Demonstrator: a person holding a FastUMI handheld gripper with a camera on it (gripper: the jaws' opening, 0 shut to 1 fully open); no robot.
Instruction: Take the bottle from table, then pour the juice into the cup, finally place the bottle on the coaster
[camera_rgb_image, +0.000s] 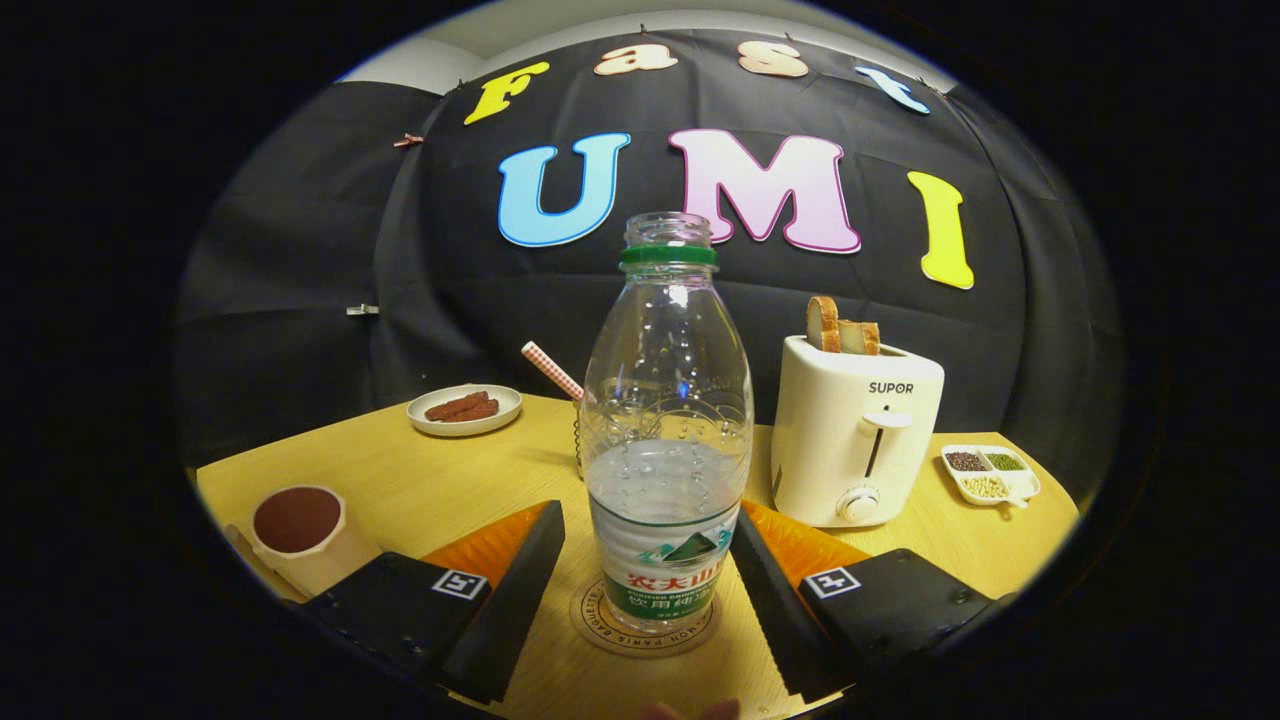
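The bottle (666, 440) stands upright on the coaster (600, 625) — the fingers (648, 585) spread wide either side, gripping nothing. Back straight out toward the near side, touching neither flank.

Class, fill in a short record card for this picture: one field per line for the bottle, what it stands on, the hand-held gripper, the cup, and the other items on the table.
bottle: bottle, upright, capless, partly filled with clear liquid
stands on: round coaster
hand-held gripper: hand-held gripper, fingers either side of the bottle's lower body; contact cannot be told
cup: cup, dark contents, beside the left finger
behind bottle: striped straw
other items: toaster with bread, plate, divided dish
surface: wooden table
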